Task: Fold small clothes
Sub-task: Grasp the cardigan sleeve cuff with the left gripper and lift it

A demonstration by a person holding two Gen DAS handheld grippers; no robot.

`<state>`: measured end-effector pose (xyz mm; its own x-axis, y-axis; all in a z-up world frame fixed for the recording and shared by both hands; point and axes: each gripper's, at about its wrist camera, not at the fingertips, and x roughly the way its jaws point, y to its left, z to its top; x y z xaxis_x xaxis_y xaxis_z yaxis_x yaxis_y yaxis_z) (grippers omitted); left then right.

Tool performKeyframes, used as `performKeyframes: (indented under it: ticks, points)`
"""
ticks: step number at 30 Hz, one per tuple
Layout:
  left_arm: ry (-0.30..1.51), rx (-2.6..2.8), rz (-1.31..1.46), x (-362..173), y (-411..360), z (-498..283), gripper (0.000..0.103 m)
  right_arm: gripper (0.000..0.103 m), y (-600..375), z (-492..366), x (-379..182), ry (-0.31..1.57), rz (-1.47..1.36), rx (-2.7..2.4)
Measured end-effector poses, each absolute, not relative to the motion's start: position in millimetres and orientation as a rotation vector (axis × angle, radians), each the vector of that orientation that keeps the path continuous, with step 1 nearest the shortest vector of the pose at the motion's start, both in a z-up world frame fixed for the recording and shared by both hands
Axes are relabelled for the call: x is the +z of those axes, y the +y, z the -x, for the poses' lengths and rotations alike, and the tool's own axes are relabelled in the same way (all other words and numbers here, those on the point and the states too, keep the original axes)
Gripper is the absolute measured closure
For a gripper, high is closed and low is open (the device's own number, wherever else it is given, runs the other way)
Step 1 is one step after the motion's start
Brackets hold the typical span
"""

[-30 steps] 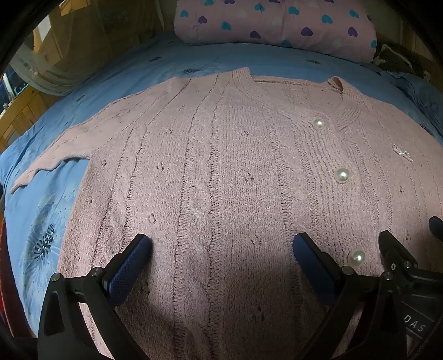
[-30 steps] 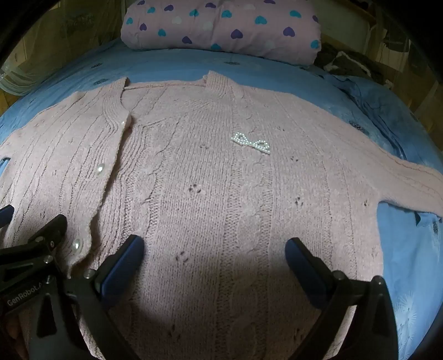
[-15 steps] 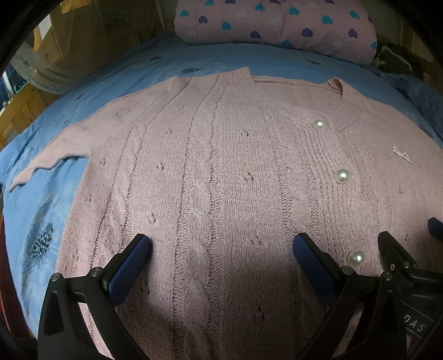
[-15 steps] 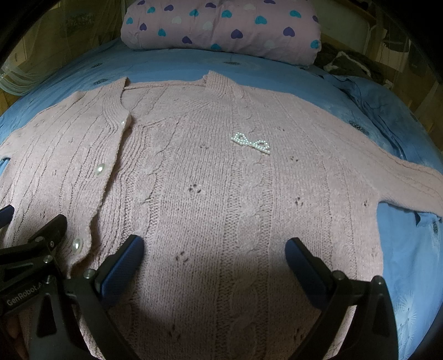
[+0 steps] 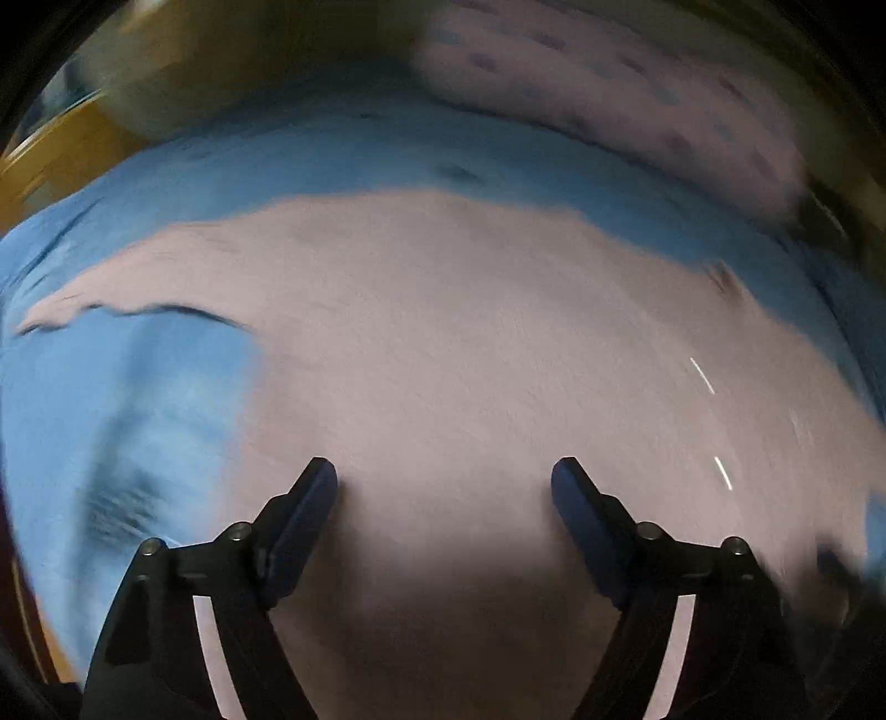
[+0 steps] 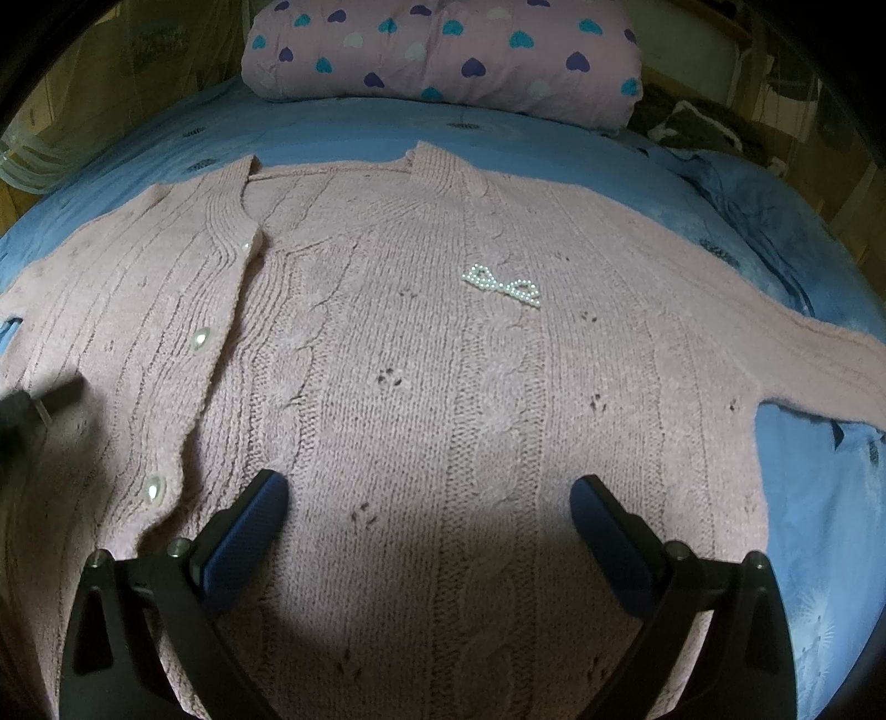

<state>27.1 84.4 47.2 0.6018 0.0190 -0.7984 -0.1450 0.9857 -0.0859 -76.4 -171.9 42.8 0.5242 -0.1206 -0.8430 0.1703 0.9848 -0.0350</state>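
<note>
A pink cable-knit cardigan [image 6: 421, 354] lies flat and face up on a blue bedsheet [image 6: 819, 498], its neckline at the far end and its hem near the cameras. The knit is thick and fuzzy, with raised rope-like cables running from neck to hem and small eyelet holes between them. Round pearly buttons [image 6: 202, 339] close the ribbed front band on the left of the right wrist view, and a small bow of tiny pearl beads [image 6: 501, 285] sits on the chest. One sleeve stretches out to the right over the sheet. At the far end of the bed lies a soft pink pillow [image 6: 443, 50] printed with blue, purple and white hearts. The right gripper [image 6: 429, 498] hangs over the lower body of the cardigan, its two dark blue textured pads wide apart and holding nothing. The left wrist view is heavily blurred by motion: the cardigan [image 5: 470, 343] shows as a smooth pink mass with the other sleeve reaching left across the sheet [image 5: 127, 399]. The left gripper [image 5: 443, 482] has just been closing; its jaws stand partly open above the knit, with nothing pinched between them.
</note>
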Motion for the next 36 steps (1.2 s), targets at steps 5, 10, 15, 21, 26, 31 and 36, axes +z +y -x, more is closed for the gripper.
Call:
performKeyframes:
  ticks: [5, 10, 15, 21, 26, 31, 36]
  points:
    - [0.785, 0.327, 0.478, 103, 220, -54, 0.040, 0.000, -172, 76, 42, 1.002, -0.068, -0.166]
    - [0.611, 0.607, 0.570, 111, 354, -66, 0.041, 0.000, -176, 75, 41, 1.002, -0.103, -0.147]
    - [0.623, 0.700, 0.679, 72, 441, -64, 0.041, 0.000, -175, 75, 41, 1.000, -0.105, -0.147]
    - [0.619, 0.759, 0.772, 40, 487, -57, 0.046, 0.000, -175, 76, 41, 0.998, -0.106, -0.146]
    - [0.641, 0.740, 0.781, 31, 500, -71, 0.103, 0.000, -175, 76, 41, 0.999, -0.102, -0.147]
    - [0.607, 0.696, 0.612, 41, 469, -84, 0.103, 0.000, -176, 76, 41, 0.999, -0.105, -0.145]
    - [0.607, 0.482, 0.437, 78, 379, -105, 0.103, 0.000, -175, 74, 41, 1.001, -0.093, -0.152]
